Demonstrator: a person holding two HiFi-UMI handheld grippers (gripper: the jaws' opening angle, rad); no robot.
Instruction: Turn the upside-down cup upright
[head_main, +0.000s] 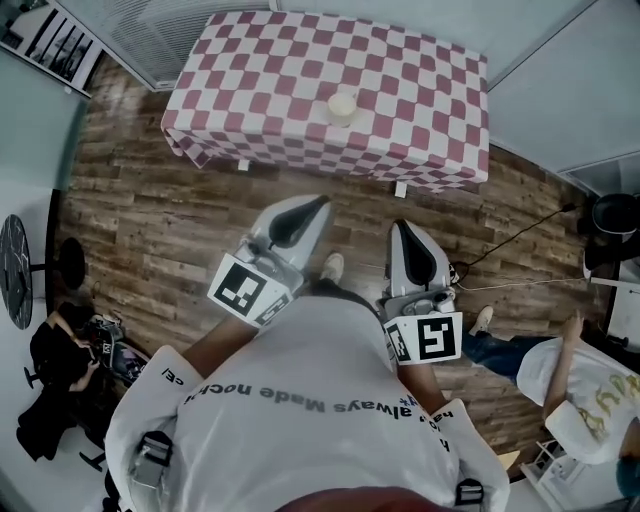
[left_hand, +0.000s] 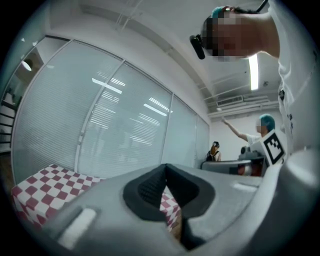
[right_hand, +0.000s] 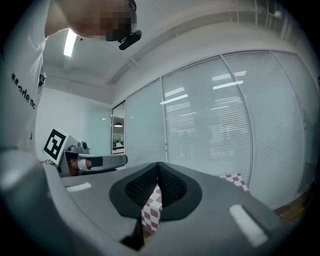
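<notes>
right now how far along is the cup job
Done: nothing visible; the cup sits untouched on the checkered table. In hand: nothing; the left tongs and right tongs are both shut and empty, above the wooden floor, short of the table. Left: reach the cup, grip it, turn it upright.

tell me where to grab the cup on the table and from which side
Probably its round side wall, jaws either side of the cup, coming level from the near edge of the table. It stands alone there, so nothing blocks that approach. The right gripper is shut; open it first.
</notes>
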